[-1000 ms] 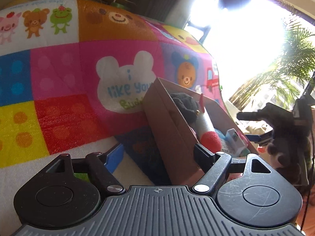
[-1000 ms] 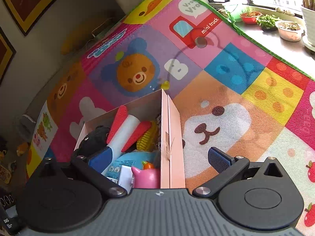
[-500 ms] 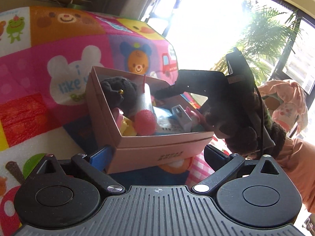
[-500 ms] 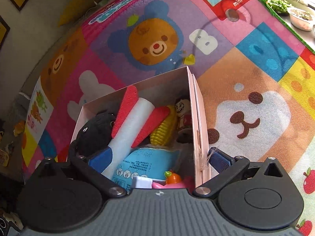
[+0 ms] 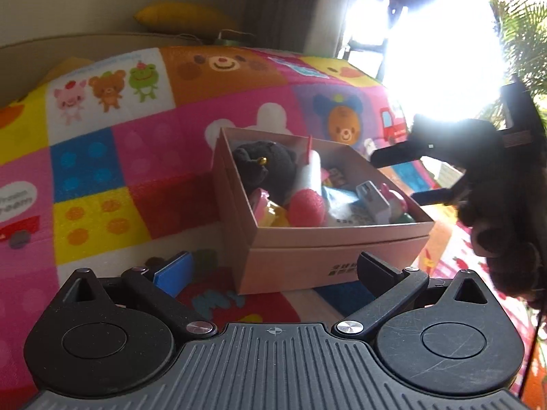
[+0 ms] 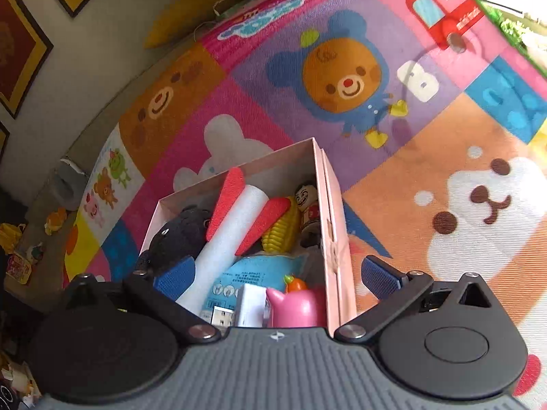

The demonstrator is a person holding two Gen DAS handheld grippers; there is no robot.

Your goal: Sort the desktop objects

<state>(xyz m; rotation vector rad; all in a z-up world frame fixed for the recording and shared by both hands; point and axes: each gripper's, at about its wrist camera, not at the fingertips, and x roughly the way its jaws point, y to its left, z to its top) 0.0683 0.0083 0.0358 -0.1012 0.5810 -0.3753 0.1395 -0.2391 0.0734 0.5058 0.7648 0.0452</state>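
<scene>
A pink cardboard box (image 5: 328, 256) sits on the colourful play mat (image 5: 102, 177). It holds a black plush toy (image 5: 266, 167), a white foam rocket with red fins (image 6: 236, 218), a yellow corn toy (image 6: 283, 232), a small figure (image 6: 307, 205), a blue packet (image 6: 246, 273) and a pink toy (image 6: 294, 307). My left gripper (image 5: 273, 270) is open and empty, just in front of the box's near wall. My right gripper (image 6: 273, 280) is open, straddling the box's right wall (image 6: 333, 239) above its contents; it also shows in the left wrist view (image 5: 407, 174).
A yellow cushion (image 5: 181, 17) lies beyond the mat's far edge. Framed pictures (image 6: 20, 51) hang on the wall. Small clutter (image 6: 20, 259) lies on the floor to the left of the mat. Bright window and a plant (image 5: 523, 44) stand to the right.
My left gripper has swung round and pulled back, so the box is now seen from farther off. My right gripper has risen a little over the box, which looks smaller.
</scene>
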